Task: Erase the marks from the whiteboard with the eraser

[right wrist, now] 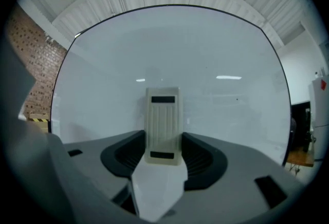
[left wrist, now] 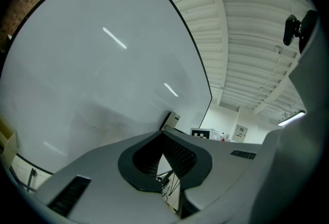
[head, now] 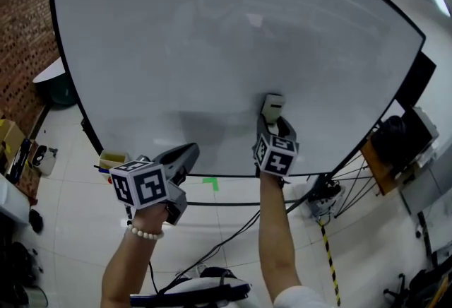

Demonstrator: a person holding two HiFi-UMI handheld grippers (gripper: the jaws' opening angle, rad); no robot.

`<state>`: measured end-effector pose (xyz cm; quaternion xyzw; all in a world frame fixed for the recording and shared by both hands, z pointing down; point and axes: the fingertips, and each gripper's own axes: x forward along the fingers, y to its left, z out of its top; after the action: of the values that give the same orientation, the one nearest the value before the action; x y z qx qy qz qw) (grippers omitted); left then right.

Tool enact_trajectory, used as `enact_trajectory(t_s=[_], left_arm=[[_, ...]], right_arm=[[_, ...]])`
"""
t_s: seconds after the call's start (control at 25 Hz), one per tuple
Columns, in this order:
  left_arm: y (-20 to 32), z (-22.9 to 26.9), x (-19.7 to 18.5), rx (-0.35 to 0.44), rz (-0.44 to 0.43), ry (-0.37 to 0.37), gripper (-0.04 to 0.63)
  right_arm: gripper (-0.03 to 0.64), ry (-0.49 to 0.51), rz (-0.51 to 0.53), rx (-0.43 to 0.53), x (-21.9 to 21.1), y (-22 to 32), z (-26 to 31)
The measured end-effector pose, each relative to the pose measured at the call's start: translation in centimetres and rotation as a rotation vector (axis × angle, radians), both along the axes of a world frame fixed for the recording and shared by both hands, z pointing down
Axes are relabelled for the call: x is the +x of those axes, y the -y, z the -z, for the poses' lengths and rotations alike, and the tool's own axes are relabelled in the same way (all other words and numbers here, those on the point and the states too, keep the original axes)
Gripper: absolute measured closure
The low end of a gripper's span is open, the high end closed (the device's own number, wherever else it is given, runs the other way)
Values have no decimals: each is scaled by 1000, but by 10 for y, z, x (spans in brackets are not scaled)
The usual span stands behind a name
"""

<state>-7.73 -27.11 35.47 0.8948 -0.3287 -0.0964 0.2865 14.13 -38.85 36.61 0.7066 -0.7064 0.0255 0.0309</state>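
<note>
The right tool point(head: 272, 123) is clamping a ribbed, cream, rectangular eraser point(head: 272, 105) against the smooth, glossy whiteboard point(head: 212, 45), near its lower edge. The left tool point(head: 186, 155) is hovering nearby, its jaws together and empty.

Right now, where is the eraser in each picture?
Head view: eraser lower centre, in the right claw, on the whiteboard.
Left gripper view: eraser small, centre, against the whiteboard.
Right gripper view: eraser centre, clamped by the right claw.
Shared landmark: the whiteboard's black edge.
</note>
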Motion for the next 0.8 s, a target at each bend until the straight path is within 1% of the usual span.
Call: enact_trajectory(t_s=[0.08, 0.24, 0.36, 0.56, 0.8], left_arm=[[1, -2, -6, 2, 14, -1, 600], [7, -7, -25, 4, 48, -19, 600], [8, -15, -45, -4, 57, -24, 600], [14, -28, -99, -24, 72, -25, 599], [9, -38, -173, -48, 58, -6, 599]], right_arm=[[368, -11, 4, -8, -17, -1, 0], [367, -21, 44, 9, -61, 2, 5], [367, -13, 66, 10, -90, 3, 4], [367, -16, 89, 9, -148, 5, 3], [367, -17, 83, 8, -231, 9, 4]])
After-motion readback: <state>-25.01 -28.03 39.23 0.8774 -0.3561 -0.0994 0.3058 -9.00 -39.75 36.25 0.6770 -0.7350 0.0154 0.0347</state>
